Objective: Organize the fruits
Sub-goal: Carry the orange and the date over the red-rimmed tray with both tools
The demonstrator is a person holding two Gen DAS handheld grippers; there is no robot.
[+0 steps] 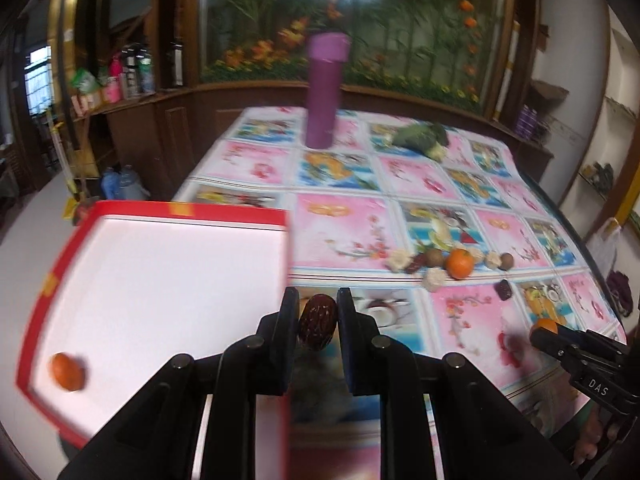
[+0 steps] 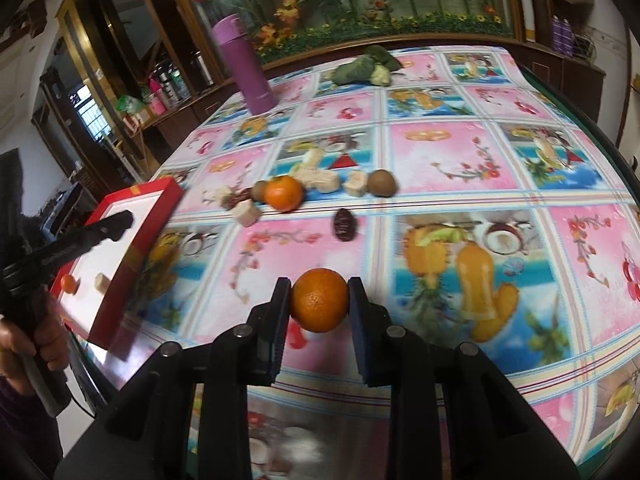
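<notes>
Black plastic fingers of the left gripper (image 1: pixel 318 312) were clamped tight on a wrinkled, dark red date (image 1: pixel 318 322), oval and glossy, held above the bench (image 1: pixel 340 232) beside the edge of a red-rimmed box (image 1: pixel 160 280). That shallow box, white and smooth inside, held a small mandarin (image 1: pixel 67 372) in its near corner; only the right wrist view also showed a pale chunk (image 2: pixel 102 282) beside it. The right gripper (image 2: pixel 320 300) pinched a round, dimpled orange (image 2: pixel 319 300) between its pads, closed to the fruit's width and tilted down over the glossy, fruit-printed cloth. Farther back lay a loose cluster: another orange (image 2: pixel 284 193), a brown kiwi (image 2: pixel 382 182), pale lumpy pieces, and a lone date (image 2: pixel 344 224). A matt purple flask (image 1: pixel 326 92) stood upright behind, near a leafy green vegetable (image 1: pixel 420 136). A hand (image 2: pixel 36 344) gripping the left tool's handle appeared only in the right wrist view.
</notes>
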